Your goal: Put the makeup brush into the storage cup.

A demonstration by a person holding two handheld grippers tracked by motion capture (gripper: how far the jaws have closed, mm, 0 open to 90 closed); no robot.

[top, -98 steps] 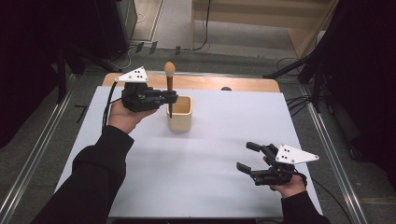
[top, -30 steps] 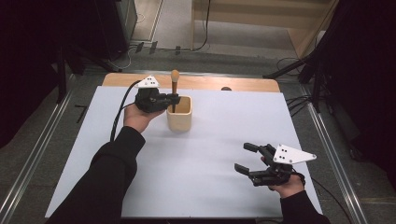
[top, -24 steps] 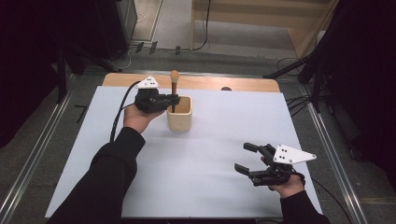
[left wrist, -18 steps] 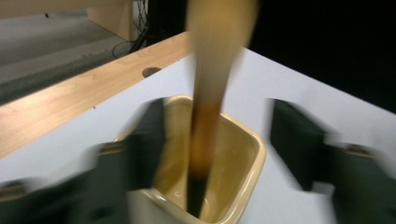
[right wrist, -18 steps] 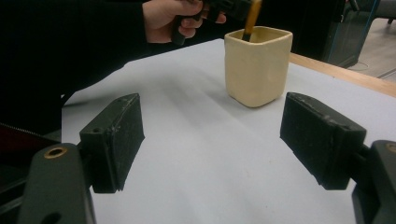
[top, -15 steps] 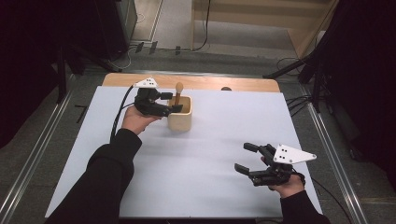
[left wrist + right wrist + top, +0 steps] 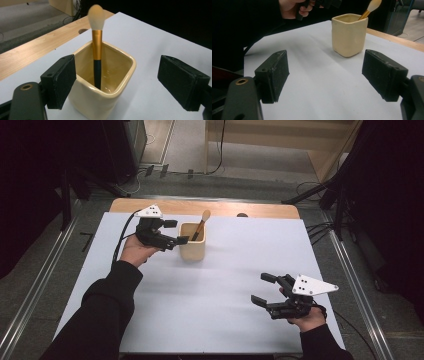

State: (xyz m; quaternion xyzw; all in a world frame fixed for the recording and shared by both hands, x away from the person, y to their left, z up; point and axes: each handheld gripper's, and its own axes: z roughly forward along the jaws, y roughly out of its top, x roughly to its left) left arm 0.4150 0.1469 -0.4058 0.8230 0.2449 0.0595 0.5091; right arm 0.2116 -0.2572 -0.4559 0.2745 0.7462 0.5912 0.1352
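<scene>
tabletop [image 7: 210, 315]: white sheet over a wooden board; bare wood strip shows along the far edge.
person: dark sleeves come in from the near edge, one hand on each gripper.
left gripper [image 7: 176, 232]: far-left part of the sheet, just left of the cup, pointing at it. In the left gripper view [image 7: 125, 82] the fingers [image 7: 60, 80] straddle the cup's near corner. The left pad sits right against the cup's outer wall, contact or small gap, can't tell. The right pad is well clear over bare sheet.
left fingers state: released. Jaws have just been opening wide. Only the cup's near corner lies between them, no squeeze on it, brush handle free.
right gripper [image 7: 263, 289]: near-right part of the sheet, well apart from the cup, held level just over the surface. In the right gripper view [image 7: 324, 75] it faces the cup from a distance.
right fingers state: released, spread wide, nothing but bare sheet between them.
cup [image 7: 192, 241]: cream, squarish with rounded corners, glossy, upright on the sheet near the far edge, left of centre.
brush [image 7: 200, 225]: stands inside the cup, dark handle down, gold ferrule and pale tuft up. It leans against the far-right rim, tuft well above the rim.
</scene>
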